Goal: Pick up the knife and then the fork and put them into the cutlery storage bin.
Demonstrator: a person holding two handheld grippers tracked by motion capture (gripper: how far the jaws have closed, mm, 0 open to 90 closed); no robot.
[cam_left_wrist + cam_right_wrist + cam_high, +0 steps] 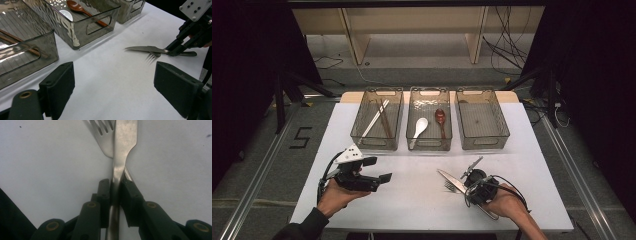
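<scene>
A steel table knife (451, 180) lies on the white table (412, 200), crossing over a steel fork (449, 187) at the front right. My right gripper (467, 181) points down at the pair. In the right gripper view its jaws (116, 186) press on both sides of the knife's (125, 135) narrow handle, with the fork (103, 135) underneath and to the left. My left gripper (379, 170) hovers at the front left, held level, jaws wide apart and empty (115, 82). From there the knife (145, 48), the fork (152, 56) and the right gripper (175, 50) show ahead.
Three clear smoked bins stand in a row at the back. The left bin (376, 145) holds chopsticks (382, 117), the middle bin (429, 146) a white spoon (420, 126) and a brown spoon (440, 119), and the right bin (484, 144) has nothing visible inside.
</scene>
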